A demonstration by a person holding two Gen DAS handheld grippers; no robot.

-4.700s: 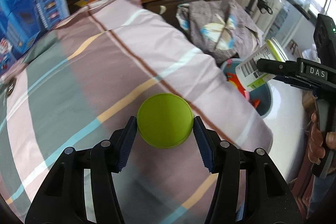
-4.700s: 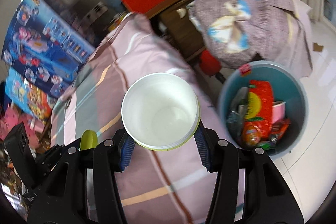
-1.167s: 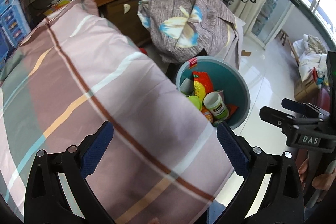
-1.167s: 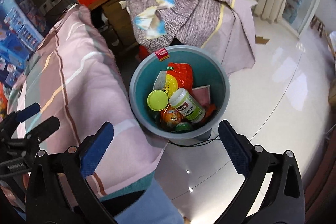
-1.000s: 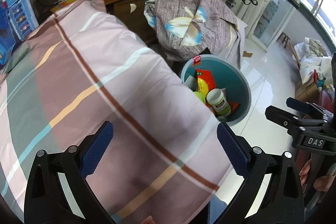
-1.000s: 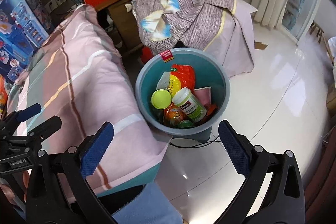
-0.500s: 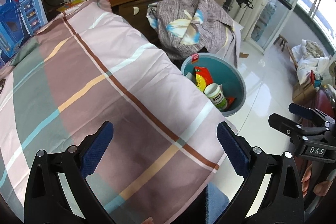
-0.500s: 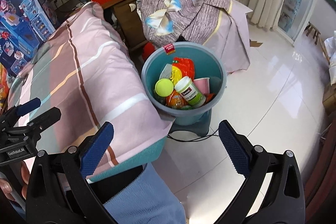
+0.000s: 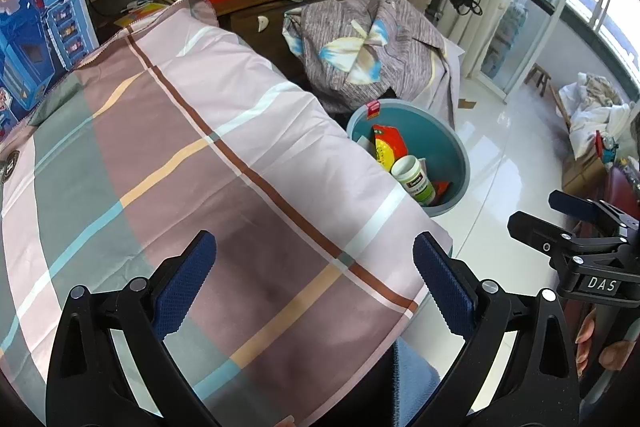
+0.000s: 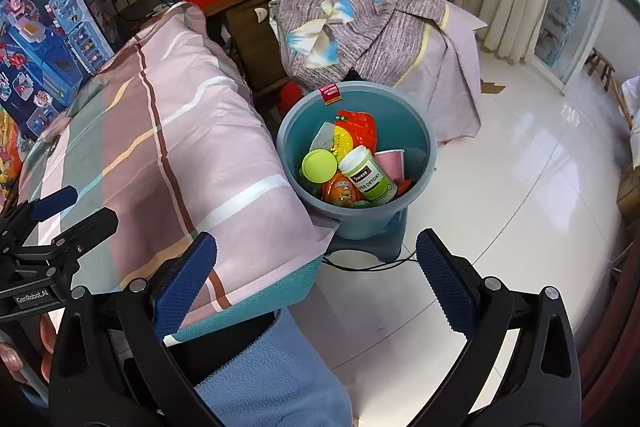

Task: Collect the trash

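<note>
Trash all sits in the blue bucket on the white floor, tucked against the near corner of the table. Down inside I see the green-labelled jar lying on its side, white lid up toward the middle, with the lime-green lid just beside it on the table side. Behind them stands an orange snack bag, a pink cup leans at the far wall, and an orange round wrapper lies under the jar.

My left gripper hangs over the near edge of the checked cloth, both blue pads spread wide with nothing between them. My right gripper is out past the table's corner, over the floor and the bucket's foot, also gaping wide and carrying nothing.

From the left camera, the bucket peeks out beyond the cloth's right edge, the jar and the red-orange bag showing over its rim. The cloth itself lies bare. A grey patterned sheet is heaped over something beyond the bucket. My blue sleeve shows at the bottom, under the table edge.
</note>
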